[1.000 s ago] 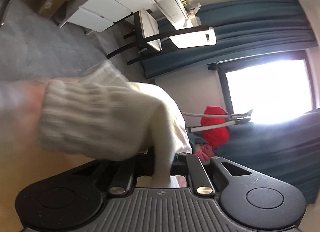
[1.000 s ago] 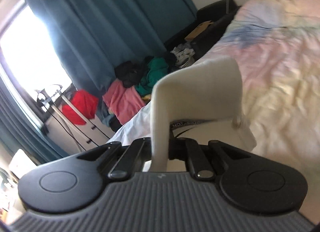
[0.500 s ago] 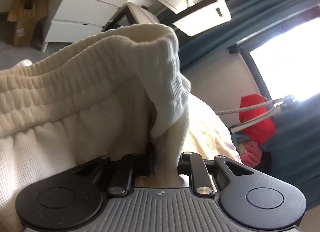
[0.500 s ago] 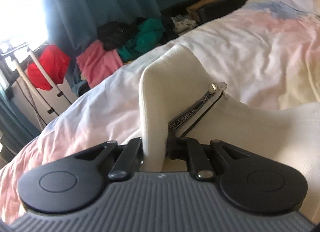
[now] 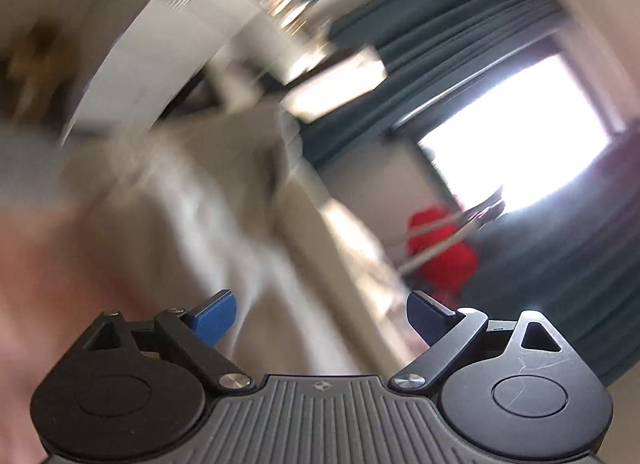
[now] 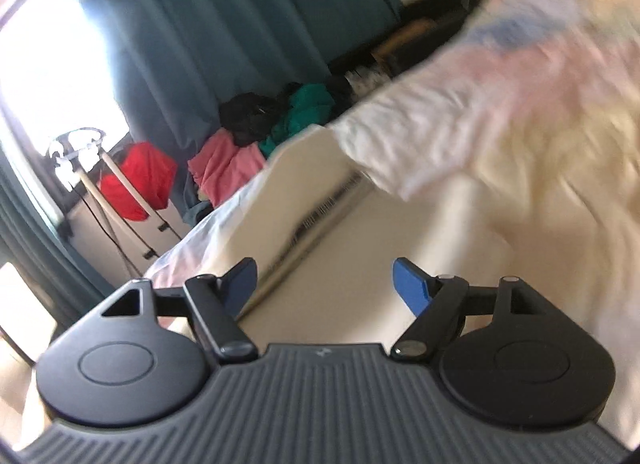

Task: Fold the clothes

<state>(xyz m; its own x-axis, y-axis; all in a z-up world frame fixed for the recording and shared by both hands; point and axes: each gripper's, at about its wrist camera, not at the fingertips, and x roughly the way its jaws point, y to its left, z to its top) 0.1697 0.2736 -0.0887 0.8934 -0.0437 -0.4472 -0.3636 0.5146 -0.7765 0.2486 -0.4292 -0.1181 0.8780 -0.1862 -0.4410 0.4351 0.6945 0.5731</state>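
Both grippers letting go of the cream garment over the bed

Your left gripper [image 5: 322,314] and right gripper [image 6: 324,284] are both opening, jaws spread wide, blue pads bare and pressing on nothing, so the garment [image 6: 460,264] is released. It lies loose just ahead of the right gripper, resting on the pastel bed [image 6: 540,76], its dark printed band stretched toward the left pad. In the left view the cloth [image 5: 192,200] is a blurred cream mass just beyond the gripper, apart from the pads. Letting go with both at once likely lets the cloth settle flat on the bed as a fold. The clothes pile [image 6: 280,124] sits beyond the bed, by the curtain [image 6: 240,24].
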